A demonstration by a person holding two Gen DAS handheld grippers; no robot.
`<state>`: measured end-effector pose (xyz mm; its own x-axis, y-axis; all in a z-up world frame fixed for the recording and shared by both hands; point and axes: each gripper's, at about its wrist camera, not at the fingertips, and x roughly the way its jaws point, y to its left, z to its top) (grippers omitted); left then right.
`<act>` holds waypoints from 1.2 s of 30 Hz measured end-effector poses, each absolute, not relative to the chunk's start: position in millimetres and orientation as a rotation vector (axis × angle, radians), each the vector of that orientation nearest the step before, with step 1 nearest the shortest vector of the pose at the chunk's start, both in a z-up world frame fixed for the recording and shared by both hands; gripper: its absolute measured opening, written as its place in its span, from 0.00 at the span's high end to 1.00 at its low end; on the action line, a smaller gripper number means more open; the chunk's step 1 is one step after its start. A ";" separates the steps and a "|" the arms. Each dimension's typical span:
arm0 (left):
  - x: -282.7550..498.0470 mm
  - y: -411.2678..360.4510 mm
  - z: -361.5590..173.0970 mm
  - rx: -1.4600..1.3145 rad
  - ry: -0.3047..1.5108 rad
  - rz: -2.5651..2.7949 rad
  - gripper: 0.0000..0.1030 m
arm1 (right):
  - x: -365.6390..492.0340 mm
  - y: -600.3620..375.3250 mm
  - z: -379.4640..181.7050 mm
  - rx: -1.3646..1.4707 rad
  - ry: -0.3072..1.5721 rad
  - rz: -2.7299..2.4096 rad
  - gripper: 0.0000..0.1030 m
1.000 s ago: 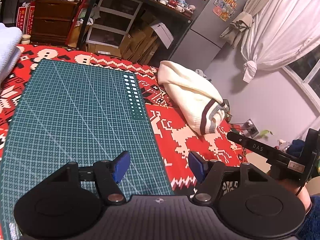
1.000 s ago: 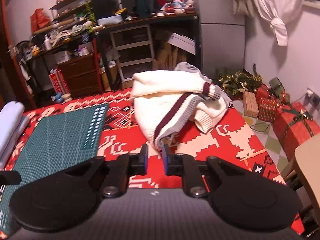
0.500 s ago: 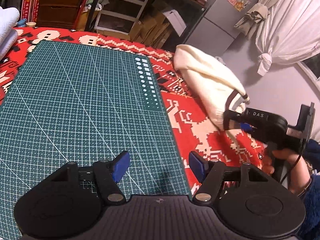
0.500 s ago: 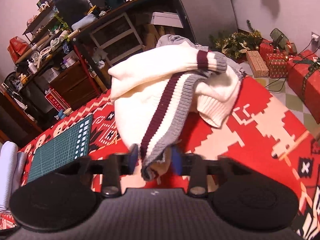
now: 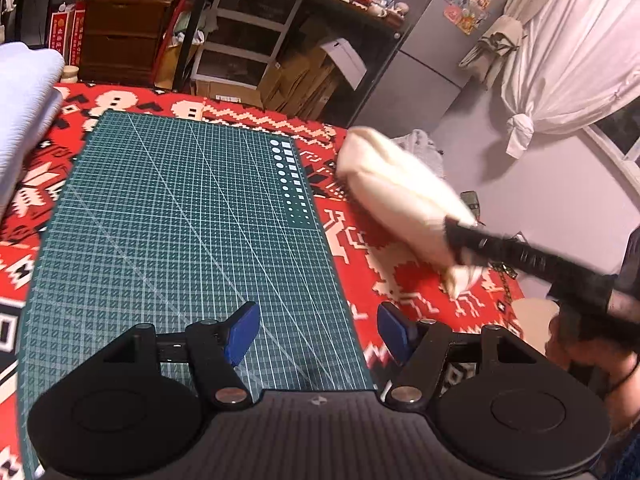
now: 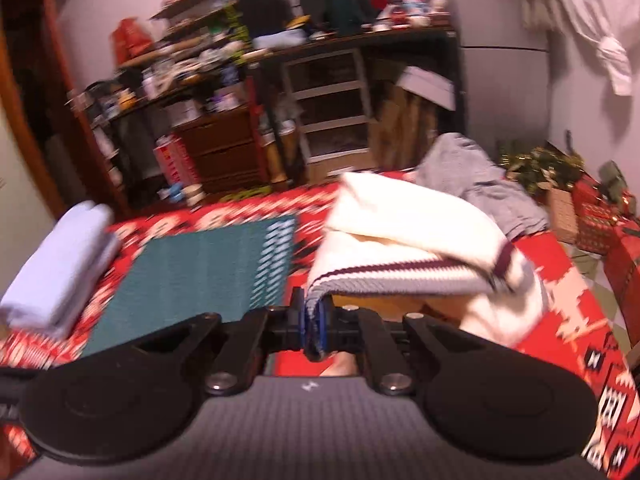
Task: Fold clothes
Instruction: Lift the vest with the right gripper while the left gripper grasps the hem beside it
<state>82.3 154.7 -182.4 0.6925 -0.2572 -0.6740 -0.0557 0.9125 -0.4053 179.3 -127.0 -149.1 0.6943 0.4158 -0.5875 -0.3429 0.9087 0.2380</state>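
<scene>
Right gripper [image 6: 313,322]: clenched on the grey-and-maroon ribbed hem of the cream sweater [image 6: 404,236], jaws having just been closing with the hem pinched between the blue pads; sweater lifted at that edge and draped rightward, its far bulk resting on the red patterned cloth [image 6: 568,292], just right of the green cutting mat [image 6: 200,268]; a cuff with a maroon stripe hanging at the right side; view blurred. Grey garment [image 6: 480,184] lying behind the sweater, touching it. Folded pale blue cloth [image 6: 56,264] stacked at the left edge of the mat. Left gripper [image 5: 318,330]: released, blue pads [image 5: 242,332] standing wide apart with nothing between them, hovering over the near right corner of the mat. Seen from the left wrist: sweater beside the mat's right edge, black right gripper arm reaching into its near end; a hand [image 5: 588,344] gripping the handle at far right.
</scene>
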 end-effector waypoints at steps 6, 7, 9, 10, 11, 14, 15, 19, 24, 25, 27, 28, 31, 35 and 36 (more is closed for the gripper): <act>41.5 154.9 -163.2 -0.410 0.802 -0.164 0.37 | 93.4 -92.8 -142.7 0.076 0.725 0.553 0.93; 35.3 155.2 -163.1 -0.421 0.809 -0.176 0.37 | 79.6 -90.1 -144.6 0.078 0.732 0.566 0.93; 23.3 156.4 -164.2 -0.452 0.827 -0.200 0.37 | 55.5 -85.0 -147.5 0.070 0.737 0.586 0.93; 18.2 157.3 -167.0 -0.480 0.843 -0.217 0.38 | 45.4 -82.5 -148.3 0.060 0.736 0.594 0.93; 13.7 157.9 -170.5 -0.510 0.860 -0.236 0.39 | 35.3 -80.1 -149.1 0.049 0.735 0.602 0.93; 5.0 159.4 -184.5 -0.612 0.905 -0.267 0.40 | 5.0 -72.6 -151.5 0.018 0.730 0.624 0.93; 4.3 159.1 -188.0 -0.637 0.915 -0.266 0.41 | -1.8 -70.8 -151.3 0.004 0.729 0.628 0.93; 8.2 152.5 -194.6 -0.659 0.923 -0.268 0.41 | -20.4 -77.6 -148.8 -0.020 0.732 0.612 0.85; 24.1 145.0 -198.1 -0.656 0.929 -0.281 0.41 | -31.8 -99.6 -144.0 0.009 0.732 0.587 0.79; 29.3 142.7 -200.6 -0.656 0.938 -0.282 0.41 | -32.1 -105.6 -143.3 0.015 0.734 0.581 0.77; 40.4 136.6 -205.9 -0.656 0.959 -0.285 0.40 | -32.6 -118.7 -141.1 0.038 0.734 0.566 0.74; 45.9 133.6 -208.6 -0.655 0.969 -0.286 0.40 | -33.3 -125.7 -139.6 0.050 0.731 0.555 0.72; 57.5 120.0 -219.1 -0.596 1.000 -0.272 0.40 | -34.0 -147.9 -135.6 0.074 0.719 0.502 0.69; 68.7 103.7 -233.4 -0.539 1.038 -0.274 0.40 | -25.0 -171.5 -133.3 0.013 0.710 0.388 0.63; 70.5 100.8 -236.4 -0.533 1.043 -0.277 0.40 | -22.1 -175.7 -134.3 -0.014 0.712 0.361 0.63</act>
<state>70.5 100.8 -236.4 0.4849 -0.4611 -0.7432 -0.0307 0.8403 -0.5413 -22.1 -175.7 -134.3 0.6978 0.3190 -0.6414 -0.3281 0.9382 0.1096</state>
